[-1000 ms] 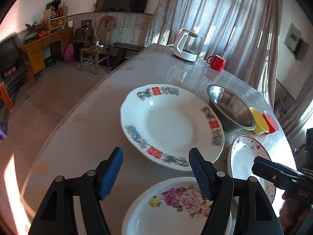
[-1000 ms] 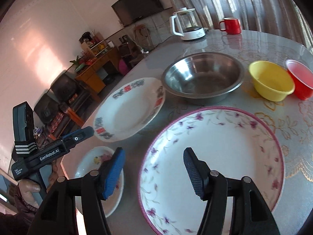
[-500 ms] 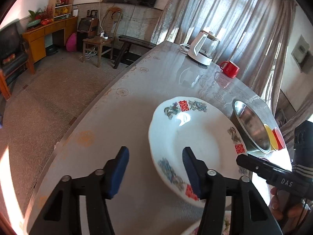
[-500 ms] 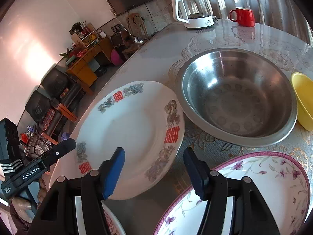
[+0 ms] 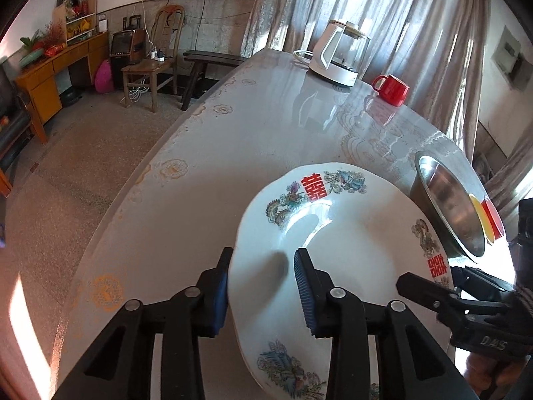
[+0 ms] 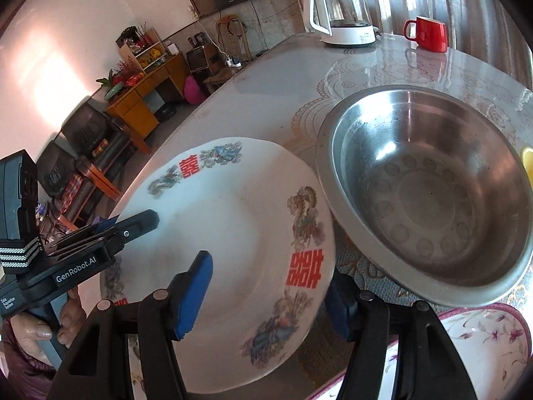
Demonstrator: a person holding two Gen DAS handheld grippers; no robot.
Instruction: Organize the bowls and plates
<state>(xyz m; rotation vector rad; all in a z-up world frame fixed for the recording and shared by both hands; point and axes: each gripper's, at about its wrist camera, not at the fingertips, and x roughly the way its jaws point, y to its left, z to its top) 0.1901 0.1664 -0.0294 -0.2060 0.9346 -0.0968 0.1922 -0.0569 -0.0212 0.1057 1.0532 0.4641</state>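
A large white plate with red characters and dragon prints [image 5: 349, 233] sits on the table; it also shows in the right wrist view [image 6: 233, 233]. My left gripper [image 5: 263, 283] is open, its jaws straddling the plate's left rim. My right gripper [image 6: 266, 296] is open, its jaws straddling the plate's right rim, one finger over the plate and one outside it. A steel bowl [image 6: 429, 193] stands just right of the plate and also shows in the left wrist view [image 5: 446, 206]. A pink-rimmed floral plate [image 6: 483, 340] lies at the near right.
A yellow bowl [image 5: 479, 213] and a red bowl [image 5: 493, 216] sit behind the steel bowl. A kettle [image 5: 339, 56] and a red mug [image 5: 393, 90] stand at the table's far end. The table edge [image 5: 140, 173] runs along the left, with floor beyond.
Both grippers have moved forward onto the big plate, left at its left rim, right at its right rim. The left jaws have narrowed. The small flowered plate has left the left view.
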